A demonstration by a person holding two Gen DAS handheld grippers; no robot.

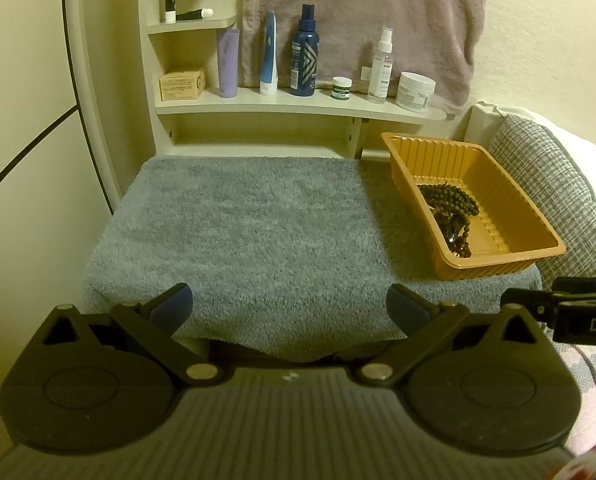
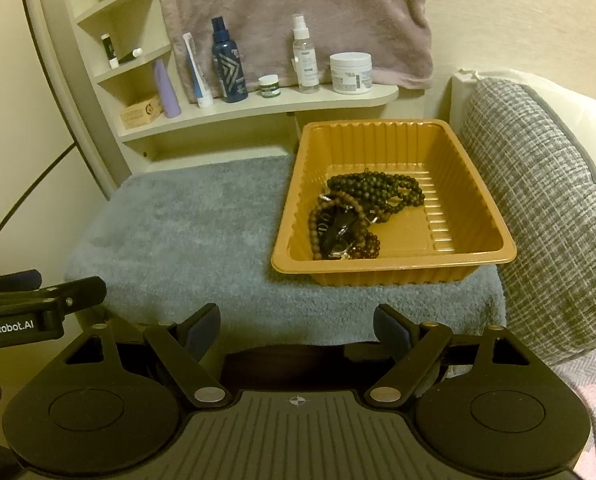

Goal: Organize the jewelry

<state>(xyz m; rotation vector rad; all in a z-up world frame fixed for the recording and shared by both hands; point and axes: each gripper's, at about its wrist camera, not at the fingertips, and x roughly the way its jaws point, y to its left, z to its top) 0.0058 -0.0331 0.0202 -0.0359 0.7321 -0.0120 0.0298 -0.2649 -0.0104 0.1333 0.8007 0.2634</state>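
The left gripper (image 1: pixel 289 304) hung at the near edge of the grey fluffy towel (image 1: pixel 257 216) that covered the tabletop, its blue-padded fingers (image 1: pixel 173 304) spread wide with nothing between them. The right gripper (image 2: pixel 296 326) sat beside it at the same near edge, fingers (image 2: pixel 205 326) likewise parted and holding nothing.

An orange ribbed plastic tray (image 2: pixel 398 272) rested on the towel's right side, close against a grey woven cushion (image 2: pixel 538 208). Inside the tray lay a tangle of dark and brown beaded strands (image 2: pixel 362 208); something black and glossy lay among them, too small to identify. In the left view the same beads (image 1: pixel 454 216) lay in the tray (image 1: pixel 498 264).

Behind, on the cream shelf (image 1: pixel 298 106), stood a dark blue spray bottle (image 1: pixel 305 52), a lilac tube (image 1: pixel 228 64) and a white jar (image 1: pixel 416 92).
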